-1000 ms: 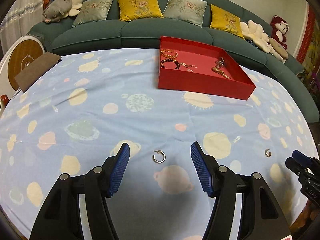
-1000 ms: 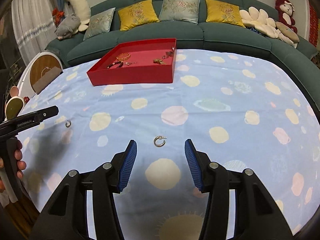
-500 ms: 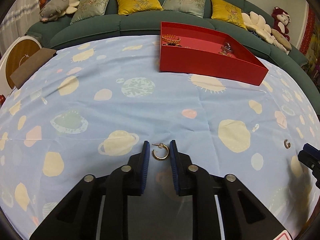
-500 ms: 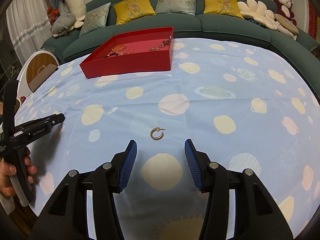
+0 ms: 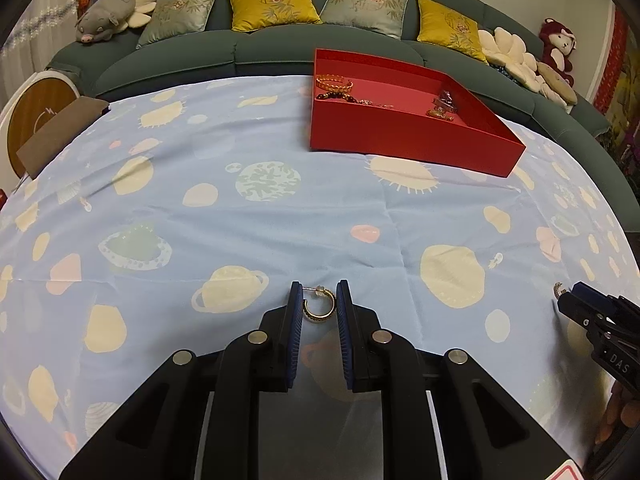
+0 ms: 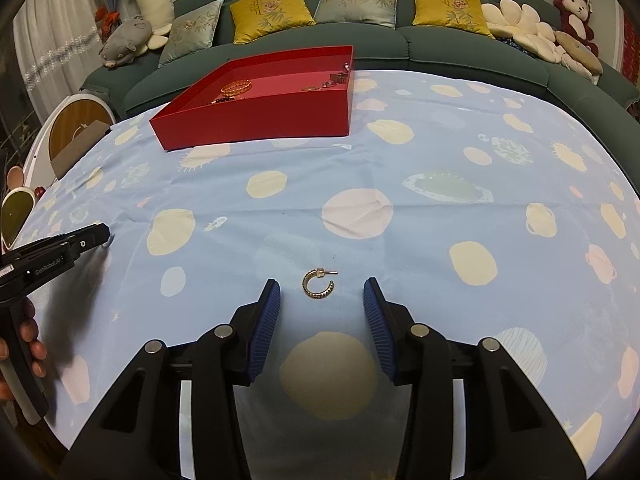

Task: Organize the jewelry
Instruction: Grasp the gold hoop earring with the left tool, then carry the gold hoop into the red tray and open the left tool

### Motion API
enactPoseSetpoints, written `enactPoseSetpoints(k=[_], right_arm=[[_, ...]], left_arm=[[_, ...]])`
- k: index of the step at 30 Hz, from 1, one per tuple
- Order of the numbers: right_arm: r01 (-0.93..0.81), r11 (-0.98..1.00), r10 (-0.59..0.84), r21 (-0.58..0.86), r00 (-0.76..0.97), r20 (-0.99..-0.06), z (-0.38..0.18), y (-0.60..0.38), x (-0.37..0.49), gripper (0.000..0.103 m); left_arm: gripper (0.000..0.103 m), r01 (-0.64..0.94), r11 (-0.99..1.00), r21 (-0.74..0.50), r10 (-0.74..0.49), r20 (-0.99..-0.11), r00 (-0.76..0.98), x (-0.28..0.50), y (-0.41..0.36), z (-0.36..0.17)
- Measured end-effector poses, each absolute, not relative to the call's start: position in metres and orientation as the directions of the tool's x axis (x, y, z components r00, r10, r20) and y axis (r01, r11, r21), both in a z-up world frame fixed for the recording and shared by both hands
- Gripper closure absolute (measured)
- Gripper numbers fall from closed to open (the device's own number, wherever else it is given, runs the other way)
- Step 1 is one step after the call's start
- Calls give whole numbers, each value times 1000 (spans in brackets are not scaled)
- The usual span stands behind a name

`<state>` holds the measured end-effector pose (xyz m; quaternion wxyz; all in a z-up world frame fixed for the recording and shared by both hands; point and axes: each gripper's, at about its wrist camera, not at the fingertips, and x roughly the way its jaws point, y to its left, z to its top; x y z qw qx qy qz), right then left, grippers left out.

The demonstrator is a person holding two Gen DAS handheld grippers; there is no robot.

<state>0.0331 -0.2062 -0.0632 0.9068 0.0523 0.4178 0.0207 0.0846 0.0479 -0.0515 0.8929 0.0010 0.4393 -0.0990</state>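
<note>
My left gripper (image 5: 319, 300) is shut on a gold hoop earring (image 5: 319, 304), low over the blue patterned tablecloth (image 5: 280, 216). A second gold hoop earring (image 6: 318, 283) lies on the cloth just ahead of my right gripper (image 6: 322, 296), which is open and empty, one finger on each side of it. The red tray (image 5: 400, 136) stands at the far side and holds bracelets (image 5: 334, 84) and other small pieces; it also shows in the right wrist view (image 6: 256, 120). The right gripper shows at the edge of the left wrist view (image 5: 600, 320), beside that earring (image 5: 557, 290).
A green sofa (image 5: 280, 52) with yellow and grey cushions and plush toys curves behind the table. A brown flat box (image 5: 60, 128) lies at the table's far left edge. The left gripper's tip (image 6: 80, 240) reaches into the right wrist view at the left.
My left gripper closed from wide open onto the hoop earring. My right gripper moved forward and lower towards the second earring, staying open.
</note>
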Motion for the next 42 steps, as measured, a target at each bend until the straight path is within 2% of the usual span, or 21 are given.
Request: enactPoseSetpoints(k=[4,8,10,13,19,25,33,42], right_arm=[[5,994,83,113,645,-759,-66,-206,37,71],[0,995,79,103,643,-762,-67,-204,39,73],[-2,995,75,97,642,-763,-67,-203,39,81],[-2,996,73,93,641,-764,-67,-204,40,87],[-5,995,76,96,646,-759,-65,-204,38,87],[-19,991,106,129,692,-714,-40,-204,32,87],[-68,980,167,187,791,-589,28,-201,29,87],[-91,974,183,209,860,-476,101,-208,69,87]], left_arm=[[89,180,980,-89,-181,-781,597,84,48,-49],[89,184,979,-90,-184,-780,599,84,47,-47],[89,186,978,-92,-187,-778,600,84,47,-45],[89,190,977,-98,-195,-777,599,83,46,-43],[89,200,972,-121,-219,-768,602,80,43,-36],[89,230,958,-169,-279,-731,623,76,39,-11],[89,329,922,-204,-381,-623,683,72,19,59],[89,386,911,-145,-401,-530,747,116,1,132]])
